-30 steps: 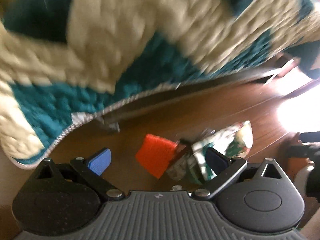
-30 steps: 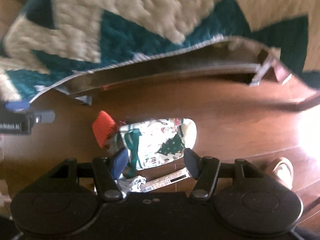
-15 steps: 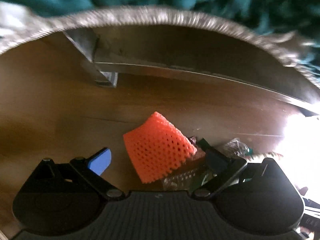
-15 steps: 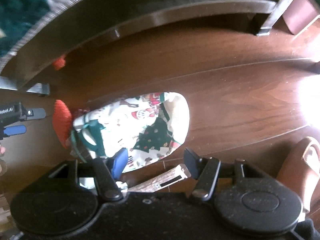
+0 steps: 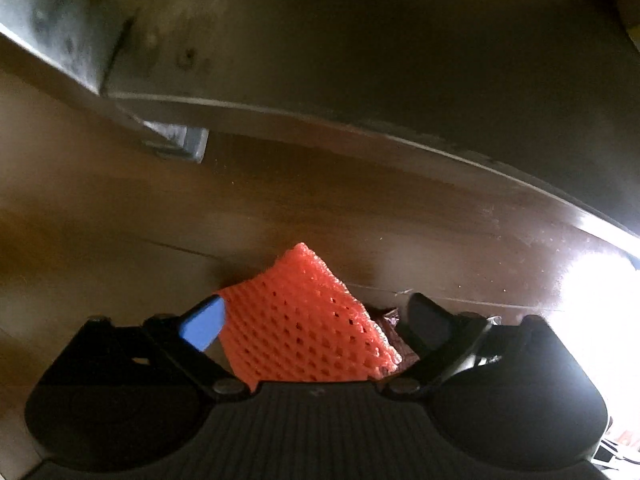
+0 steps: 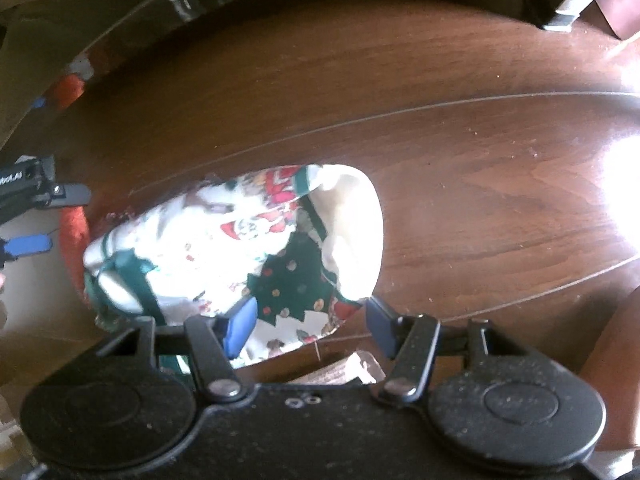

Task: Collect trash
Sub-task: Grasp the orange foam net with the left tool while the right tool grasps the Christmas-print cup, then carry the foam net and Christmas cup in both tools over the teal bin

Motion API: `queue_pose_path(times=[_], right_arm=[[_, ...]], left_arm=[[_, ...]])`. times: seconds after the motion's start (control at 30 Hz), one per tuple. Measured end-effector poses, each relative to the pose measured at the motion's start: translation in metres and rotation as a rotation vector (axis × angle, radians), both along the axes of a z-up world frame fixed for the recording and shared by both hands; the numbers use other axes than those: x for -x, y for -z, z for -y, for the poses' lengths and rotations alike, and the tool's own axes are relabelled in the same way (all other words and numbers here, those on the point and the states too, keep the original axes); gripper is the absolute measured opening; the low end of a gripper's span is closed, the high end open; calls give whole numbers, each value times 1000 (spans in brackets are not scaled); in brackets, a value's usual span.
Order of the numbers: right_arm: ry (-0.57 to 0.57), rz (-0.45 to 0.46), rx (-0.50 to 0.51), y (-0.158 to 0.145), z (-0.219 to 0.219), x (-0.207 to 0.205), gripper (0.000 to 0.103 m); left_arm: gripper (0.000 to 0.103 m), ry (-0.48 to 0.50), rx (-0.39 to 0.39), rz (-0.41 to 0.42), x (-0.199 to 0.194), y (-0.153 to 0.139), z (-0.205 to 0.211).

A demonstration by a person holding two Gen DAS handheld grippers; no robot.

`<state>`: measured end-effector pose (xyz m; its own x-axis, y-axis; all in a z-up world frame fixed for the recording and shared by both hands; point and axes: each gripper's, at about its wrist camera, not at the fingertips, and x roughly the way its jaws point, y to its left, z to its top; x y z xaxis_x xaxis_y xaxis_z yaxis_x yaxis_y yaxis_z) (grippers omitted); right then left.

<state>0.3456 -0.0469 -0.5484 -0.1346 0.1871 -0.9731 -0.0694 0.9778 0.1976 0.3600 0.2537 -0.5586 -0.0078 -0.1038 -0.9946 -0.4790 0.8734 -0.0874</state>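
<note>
Jaws closing round orange foam net [image 5: 304,320], right's wide over printed wrapper [image 6: 240,248].

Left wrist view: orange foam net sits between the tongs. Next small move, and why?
Probably close the left tongs on the orange foam net. Its jaws have just been closing; the net lies between them on the wood floor, the blue pad at its edge, the other jaw apart from it.

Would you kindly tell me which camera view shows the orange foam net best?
The left wrist view: the orange foam net sits centred and close, its mesh holes clear, on the floor. The right wrist view shows only an orange sliver at the left edge, behind the Christmas-print bag.
</note>
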Motion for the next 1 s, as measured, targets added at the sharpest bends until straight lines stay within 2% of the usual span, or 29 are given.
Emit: queue_pose_path(times=[0.1, 0.17, 0.2, 0.27, 0.33, 0.37, 0.43, 0.53, 0.63, 0.8, 1.0], right_arm=[[-3, -2, 9, 2, -2, -3, 58], [-18, 3, 15, 2, -4, -2, 58], [-23, 7, 20, 2, -7, -2, 56], [-21, 7, 28, -1, -9, -2, 44], [-17, 0, 40, -1, -8, -3, 12], [-16, -3, 40, -1, -8, -3, 13], [-20, -1, 37, -3, -8, -4, 13], [-41, 16, 36, -8, -9, -3, 11], [-78, 44, 48, -19, -19, 1, 8], [-167, 110, 70, -52, -24, 9, 7], [-248, 179, 79, -109, -27, 23, 6]], left_arm=[[77, 20, -6, -16, -1, 4, 1], [62, 30, 0, -21, -2, 6, 2], [58, 24, 10, -25, -1, 7, 2], [43, 4, 23, -26, 1, 8, 0], [30, 3, 33, -27, 3, 9, -1], [28, 6, 27, -29, 3, 9, -1], [18, 10, 24, -26, 6, 8, -1], [13, 27, 47, -26, 16, 12, 1], [11, 68, 47, -31, 26, 4, 2], [10, 140, 43, -25, 49, -14, 1], [10, 159, 63, -9, 80, -49, -1]])
